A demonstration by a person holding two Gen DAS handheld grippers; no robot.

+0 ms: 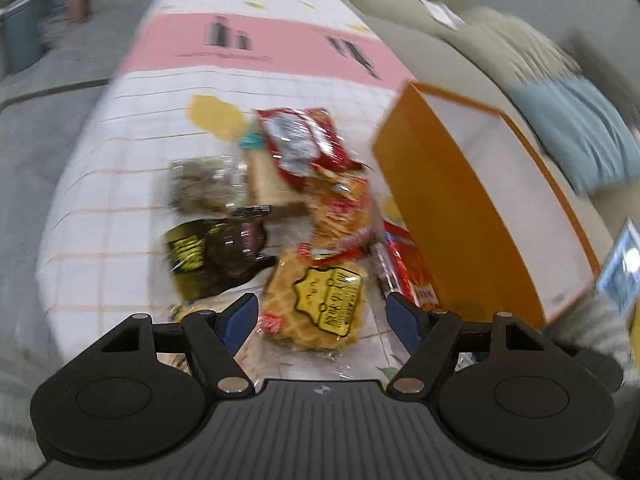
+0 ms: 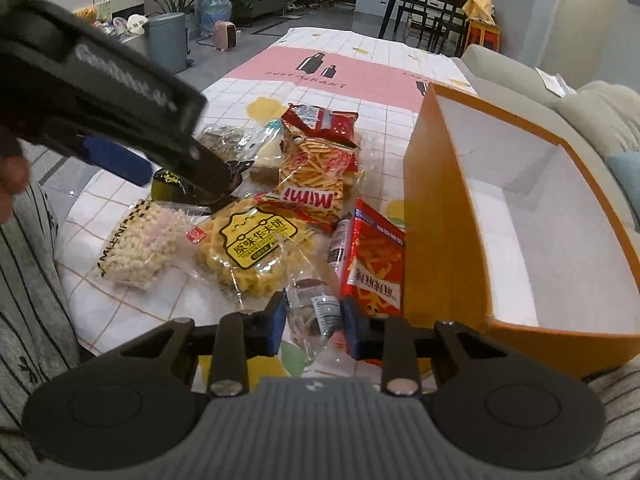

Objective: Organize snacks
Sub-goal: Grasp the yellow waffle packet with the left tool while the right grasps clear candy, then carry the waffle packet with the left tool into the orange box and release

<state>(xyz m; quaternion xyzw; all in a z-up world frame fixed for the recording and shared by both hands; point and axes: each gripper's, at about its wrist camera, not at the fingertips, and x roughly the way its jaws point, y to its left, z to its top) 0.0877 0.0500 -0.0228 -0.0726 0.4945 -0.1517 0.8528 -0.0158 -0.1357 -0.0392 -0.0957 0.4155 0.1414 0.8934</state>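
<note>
Several snack packs lie in a heap on a checked tablecloth (image 2: 120,304). A yellow waffle pack (image 1: 320,304) (image 2: 248,248) lies nearest. My left gripper (image 1: 322,316) is open above it, fingers either side; it also shows in the right wrist view (image 2: 120,160). My right gripper (image 2: 314,320) is shut on a clear plastic snack packet (image 2: 320,308) just left of the orange box (image 2: 440,220) (image 1: 460,208), which is open with a white inside. A red Mimi pack (image 2: 316,184), a red fries pack (image 2: 376,264) and a white puffed-snack pack (image 2: 140,244) lie around.
A dark pack (image 1: 212,256) and a brownish pack (image 1: 200,184) lie at the heap's left. A grey sofa (image 2: 580,100) with a blue cushion (image 1: 580,132) runs along the right. A grey bin (image 2: 166,40) and dining chairs (image 2: 432,12) stand beyond the table.
</note>
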